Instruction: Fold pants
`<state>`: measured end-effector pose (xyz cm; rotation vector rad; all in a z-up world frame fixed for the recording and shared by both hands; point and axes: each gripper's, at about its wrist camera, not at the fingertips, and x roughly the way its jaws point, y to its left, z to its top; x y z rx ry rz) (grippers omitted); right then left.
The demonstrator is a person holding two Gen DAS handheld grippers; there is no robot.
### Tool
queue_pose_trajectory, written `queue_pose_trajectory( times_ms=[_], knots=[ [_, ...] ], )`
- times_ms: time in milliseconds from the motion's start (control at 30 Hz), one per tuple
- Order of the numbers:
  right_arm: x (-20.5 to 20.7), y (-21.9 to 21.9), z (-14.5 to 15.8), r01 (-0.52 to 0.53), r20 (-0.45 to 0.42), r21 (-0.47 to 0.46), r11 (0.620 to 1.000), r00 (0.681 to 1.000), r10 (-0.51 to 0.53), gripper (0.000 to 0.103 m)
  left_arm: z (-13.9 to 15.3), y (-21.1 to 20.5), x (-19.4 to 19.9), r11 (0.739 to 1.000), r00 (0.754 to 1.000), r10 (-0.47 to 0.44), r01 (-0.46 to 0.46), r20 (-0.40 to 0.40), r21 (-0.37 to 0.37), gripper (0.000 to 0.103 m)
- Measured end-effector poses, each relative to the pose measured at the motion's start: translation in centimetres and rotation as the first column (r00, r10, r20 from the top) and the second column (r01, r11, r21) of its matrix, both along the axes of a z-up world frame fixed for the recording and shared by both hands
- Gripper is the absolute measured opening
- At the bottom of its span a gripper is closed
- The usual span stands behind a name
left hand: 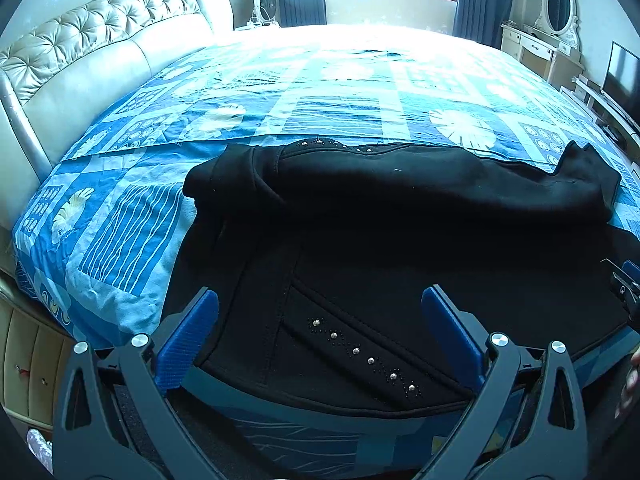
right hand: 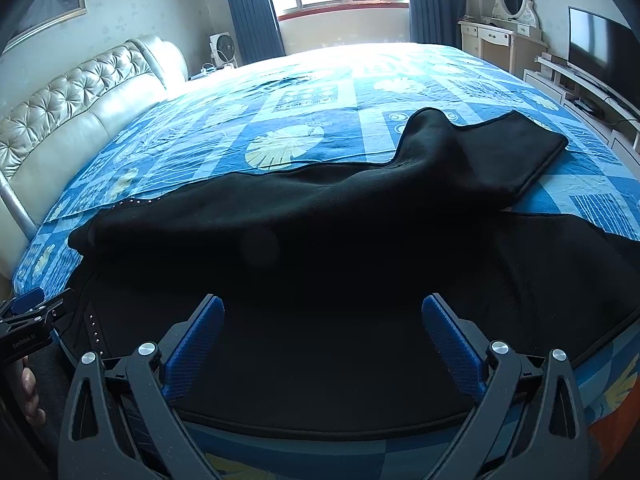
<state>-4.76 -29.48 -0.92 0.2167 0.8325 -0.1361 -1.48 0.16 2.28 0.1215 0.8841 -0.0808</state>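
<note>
Blue-padded tongs sit nearest each lens: the left gripper [left hand: 320, 328] and the right gripper [right hand: 322, 332] both hover spread wide over the near hem, pinching nothing. Only 1 pair of black pants [left hand: 400, 232] lies along the near edge of the bed [left hand: 328, 96], waistband toward the headboard [left hand: 100, 52], 1 leg already doubled loosely over the other. I judge the lengthwise fold done but untidy; next, each of the 2 tongs needs to close on an end and bring cuffs to waistband.
</note>
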Motion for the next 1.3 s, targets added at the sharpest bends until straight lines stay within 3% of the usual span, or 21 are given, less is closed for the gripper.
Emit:
queue_pose_trajectory(
  times_ms=[1067,1300],
  knots=[
    [0.0,1.3,-0.9,-0.033,-0.021,-0.005,0.999,0.999,0.033,0.099,0.0,0.0,0.0,1.000,1.000,0.000,0.000,-0.001,0.001,0.101],
    [0.2,1.1,-0.6,-0.062,-0.028,0.028,0.998,0.998,0.063,0.099,0.0,-0.1,0.0,1.000,1.000,-0.003,0.003,0.001,0.000,0.101]
  ],
)
